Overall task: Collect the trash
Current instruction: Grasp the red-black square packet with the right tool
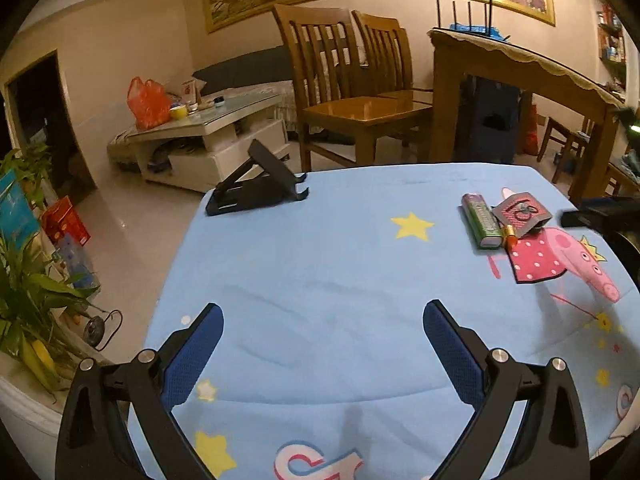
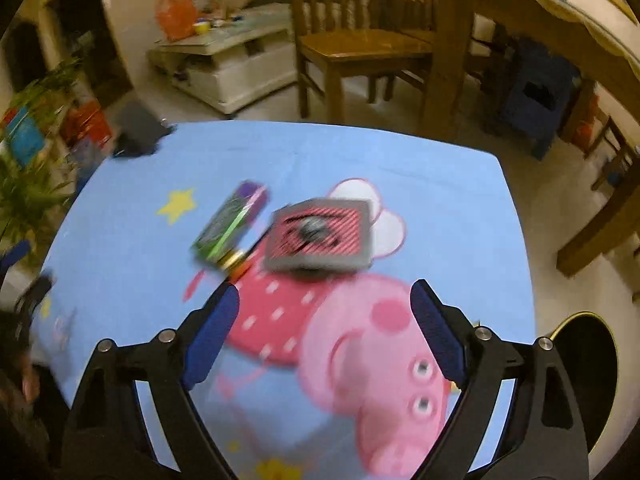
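On the blue cartoon tablecloth (image 1: 320,248) lie a green and purple box (image 1: 480,220) (image 2: 230,224), a grey and pink square packet (image 1: 522,212) (image 2: 320,236) and a small red and gold tube (image 1: 510,236) (image 2: 236,260), all close together. My left gripper (image 1: 323,312) is open over bare cloth, well to the left of them. My right gripper (image 2: 325,288) is open too, its fingertips just short of the packet, with only the printed pink pig beneath them. The right wrist view is blurred.
A black folding stand (image 1: 256,192) sits at the cloth's far left corner. Beyond the table are wooden chairs (image 1: 352,92), a wooden table (image 1: 520,64), a white coffee table (image 1: 200,132) and a plant (image 1: 28,280). A dark round object with a yellow rim (image 2: 584,360) lies low on the right.
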